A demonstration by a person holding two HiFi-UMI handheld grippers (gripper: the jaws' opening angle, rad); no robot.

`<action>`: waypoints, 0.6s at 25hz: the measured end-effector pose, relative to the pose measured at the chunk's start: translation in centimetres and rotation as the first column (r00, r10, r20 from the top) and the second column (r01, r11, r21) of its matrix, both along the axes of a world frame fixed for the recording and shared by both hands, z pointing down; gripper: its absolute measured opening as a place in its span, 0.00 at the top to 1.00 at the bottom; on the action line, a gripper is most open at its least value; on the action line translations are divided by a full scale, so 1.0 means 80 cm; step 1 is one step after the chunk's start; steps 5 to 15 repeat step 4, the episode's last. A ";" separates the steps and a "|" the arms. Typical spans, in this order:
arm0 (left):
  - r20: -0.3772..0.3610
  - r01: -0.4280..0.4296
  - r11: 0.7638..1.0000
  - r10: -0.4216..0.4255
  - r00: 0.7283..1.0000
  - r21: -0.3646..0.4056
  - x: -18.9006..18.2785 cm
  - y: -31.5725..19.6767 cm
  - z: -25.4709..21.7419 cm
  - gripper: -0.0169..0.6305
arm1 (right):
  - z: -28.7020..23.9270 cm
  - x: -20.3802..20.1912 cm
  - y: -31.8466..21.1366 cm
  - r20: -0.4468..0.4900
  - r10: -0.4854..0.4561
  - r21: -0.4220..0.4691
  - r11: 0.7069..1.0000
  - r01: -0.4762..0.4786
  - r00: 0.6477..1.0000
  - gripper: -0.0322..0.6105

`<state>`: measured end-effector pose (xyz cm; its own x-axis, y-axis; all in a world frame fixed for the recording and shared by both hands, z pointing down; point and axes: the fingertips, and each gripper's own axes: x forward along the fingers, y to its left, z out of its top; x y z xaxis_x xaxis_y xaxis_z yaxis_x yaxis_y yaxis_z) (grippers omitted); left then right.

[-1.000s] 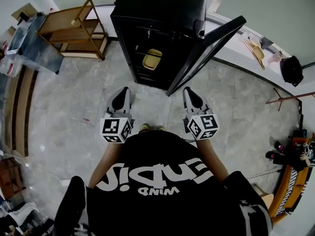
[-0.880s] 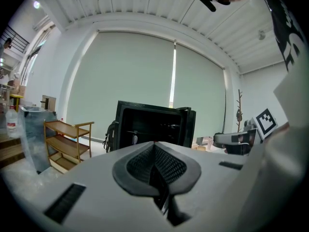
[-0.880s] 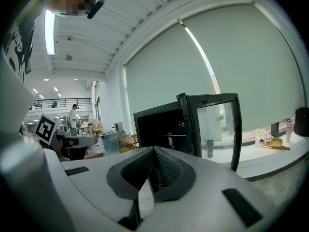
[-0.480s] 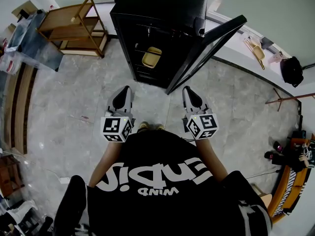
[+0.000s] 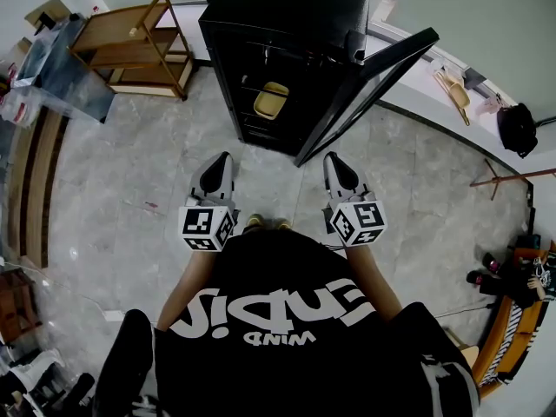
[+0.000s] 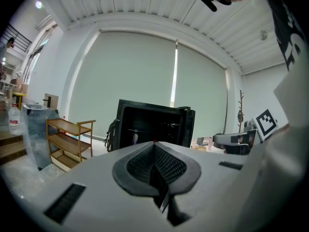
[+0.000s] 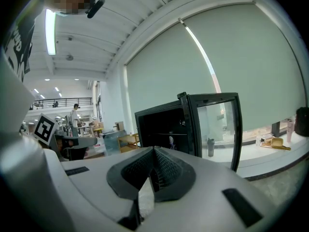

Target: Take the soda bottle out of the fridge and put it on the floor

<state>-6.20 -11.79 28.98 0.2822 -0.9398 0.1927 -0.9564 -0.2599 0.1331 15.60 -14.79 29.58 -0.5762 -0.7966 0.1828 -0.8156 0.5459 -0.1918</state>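
A black fridge (image 5: 287, 24) stands on the grey floor ahead of me, its glass door (image 5: 369, 89) swung open to the right. On a shelf inside lies a yellowish thing (image 5: 271, 100); I cannot tell whether it is the soda bottle. A small pale item (image 6: 134, 139) shows inside in the left gripper view and again (image 7: 171, 141) in the right gripper view. My left gripper (image 5: 217, 162) and right gripper (image 5: 337, 162) are held side by side in front of my body, short of the fridge. Both are shut with nothing between their jaws.
A wooden shelf rack (image 5: 130, 46) stands left of the fridge, with boxes and wrapped goods further left. A dustpan (image 5: 452, 89) and a black bag (image 5: 517, 127) lie along the right wall. Grey floor tiles (image 5: 130, 189) stretch between me and the fridge.
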 end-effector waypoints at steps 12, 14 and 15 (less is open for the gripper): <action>-0.001 0.003 1.000 -0.003 1.000 -0.002 -0.001 0.004 0.001 0.96 | 0.001 0.000 0.003 0.002 -0.001 -0.001 1.000 0.001 1.000 0.91; -0.001 0.003 1.000 -0.003 1.000 -0.002 -0.001 0.004 0.001 0.96 | 0.001 0.000 0.003 0.002 -0.001 -0.001 1.000 0.001 1.000 0.91; -0.001 0.003 1.000 -0.003 1.000 -0.002 -0.001 0.004 0.001 0.96 | 0.001 0.000 0.003 0.002 -0.001 -0.001 1.000 0.001 1.000 0.91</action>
